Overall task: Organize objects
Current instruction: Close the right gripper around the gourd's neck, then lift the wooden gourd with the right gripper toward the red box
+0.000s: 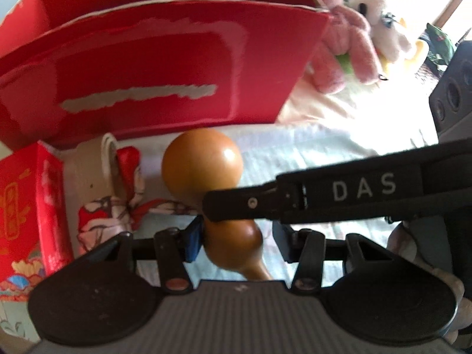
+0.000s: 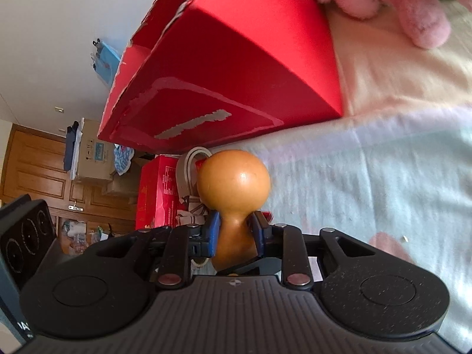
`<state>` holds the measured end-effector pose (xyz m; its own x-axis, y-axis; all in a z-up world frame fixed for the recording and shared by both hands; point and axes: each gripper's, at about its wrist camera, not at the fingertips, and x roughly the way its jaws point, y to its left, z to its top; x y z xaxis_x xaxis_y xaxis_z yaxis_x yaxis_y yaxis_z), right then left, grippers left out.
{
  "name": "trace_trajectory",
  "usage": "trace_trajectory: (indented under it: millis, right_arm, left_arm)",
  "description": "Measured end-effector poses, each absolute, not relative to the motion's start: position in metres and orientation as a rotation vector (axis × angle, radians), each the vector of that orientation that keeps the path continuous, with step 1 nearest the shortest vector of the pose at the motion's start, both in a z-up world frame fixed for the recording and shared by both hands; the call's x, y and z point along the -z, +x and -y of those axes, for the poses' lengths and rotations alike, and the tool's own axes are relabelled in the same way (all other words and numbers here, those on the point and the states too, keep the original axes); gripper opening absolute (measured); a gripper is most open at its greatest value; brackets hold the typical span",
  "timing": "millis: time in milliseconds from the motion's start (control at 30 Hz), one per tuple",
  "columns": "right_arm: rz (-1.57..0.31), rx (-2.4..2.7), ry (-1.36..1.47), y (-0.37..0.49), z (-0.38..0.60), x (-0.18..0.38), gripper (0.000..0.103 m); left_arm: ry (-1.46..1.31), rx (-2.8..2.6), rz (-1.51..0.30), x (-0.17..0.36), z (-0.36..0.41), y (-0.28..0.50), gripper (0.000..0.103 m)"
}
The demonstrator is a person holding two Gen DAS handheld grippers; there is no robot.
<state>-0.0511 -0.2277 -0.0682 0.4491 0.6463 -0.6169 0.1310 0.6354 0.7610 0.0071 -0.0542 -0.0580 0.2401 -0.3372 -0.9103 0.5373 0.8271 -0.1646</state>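
A glossy brown gourd (image 1: 203, 162) lies on the pale bedsheet in front of a big open red box (image 1: 165, 65). In the right wrist view my right gripper (image 2: 235, 233) is shut on the narrow waist of the gourd (image 2: 233, 183), with a blue pad on each side. From the left wrist view its black finger marked DAS (image 1: 324, 197) crosses in from the right to that waist. My left gripper (image 1: 239, 242) stands open around the gourd's smaller bulb. Its left pad sits close to the bulb and its right pad stands apart from it.
A small red printed carton (image 1: 32, 206), a beige coiled strap (image 1: 100, 162) and a red-and-white cloth pouch (image 1: 118, 206) lie left of the gourd. A pink plush toy (image 1: 345, 38) and a white one (image 1: 383, 26) sit to the right of the box. Boxes and a wooden door (image 2: 38, 171) stand beyond the bed.
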Motion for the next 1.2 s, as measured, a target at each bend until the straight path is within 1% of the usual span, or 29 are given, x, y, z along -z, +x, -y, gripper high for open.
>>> trace_trajectory:
  millis: [267,333,433,467,567,600,967,1200]
  right_arm:
    - [-1.070,-0.356,0.890,-0.064,0.243,0.072,0.027]
    - [-1.072,-0.358,0.906,-0.064,0.246,0.074,0.032]
    - [-1.072,-0.363,0.881,-0.063,0.242,0.074,0.036]
    - [-1.071,-0.369,0.868,-0.062,0.241,0.074,0.036]
    - [-1.069,-0.376,0.858,-0.061,0.240,0.072,0.031]
    - [-1.066,-0.377,0.862,-0.062,0.240,0.071,0.030]
    - [-0.983,-0.379,0.944,-0.088,0.277,0.048,0.030]
    - [-0.843,-0.312,0.996,-0.119,0.302,0.021,0.030]
  left_arm:
    - [0.208,0.663,-1.204,0.067,0.062,0.013,0.051]
    - [0.207,0.675,-1.200,0.067,0.061,0.013,0.051]
    - [0.201,0.687,-1.196,0.067,0.063,0.014,0.050]
    - [0.201,0.684,-1.195,0.069,0.061,0.015,0.050]
    - [0.183,0.677,-1.203,0.066,0.056,0.016,0.049]
    - [0.179,0.678,-1.201,0.059,0.061,0.004,0.049]
    - [0.263,0.812,-1.117,0.023,0.091,-0.012,0.048]
    - [0.316,0.954,-1.003,-0.012,0.113,-0.021,0.048]
